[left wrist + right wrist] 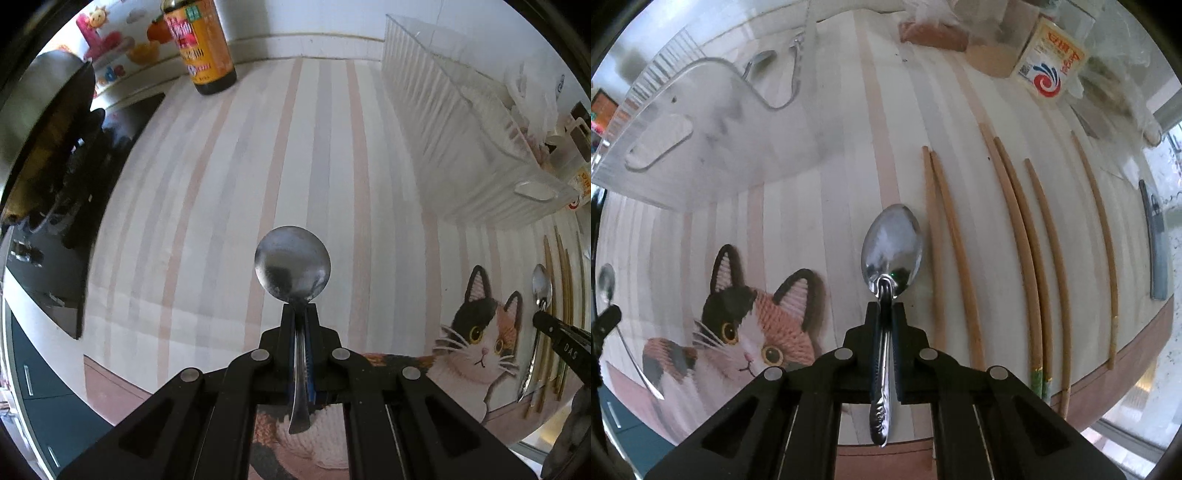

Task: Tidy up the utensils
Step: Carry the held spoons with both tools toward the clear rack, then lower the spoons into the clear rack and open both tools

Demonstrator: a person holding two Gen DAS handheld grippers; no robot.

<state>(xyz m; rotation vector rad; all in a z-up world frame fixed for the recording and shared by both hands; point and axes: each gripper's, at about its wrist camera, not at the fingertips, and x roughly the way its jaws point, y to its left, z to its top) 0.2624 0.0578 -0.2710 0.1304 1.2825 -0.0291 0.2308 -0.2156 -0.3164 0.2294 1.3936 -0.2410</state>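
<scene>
Clamped in the left gripper [300, 314] by its thin neck: a round shiny metal spoon [292, 263], hard, light and slippery, held over the striped cat-picture mat [221, 206]. Pinched the same way in the right gripper [885, 312]: an oval shiny metal spoon [892, 249], just beside long wooden chopsticks [955, 254] lying flat. Clear plastic ribbed bin [443, 140] near, dark sauce bottle [203, 48] far back.

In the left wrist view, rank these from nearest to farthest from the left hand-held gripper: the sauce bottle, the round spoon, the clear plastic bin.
1. The round spoon, clamped in the left hand-held gripper, bowl sticking out straight ahead.
2. The clear plastic bin, ahead on the right, on the striped mat.
3. The sauce bottle, far back on the left, near the wall.
</scene>
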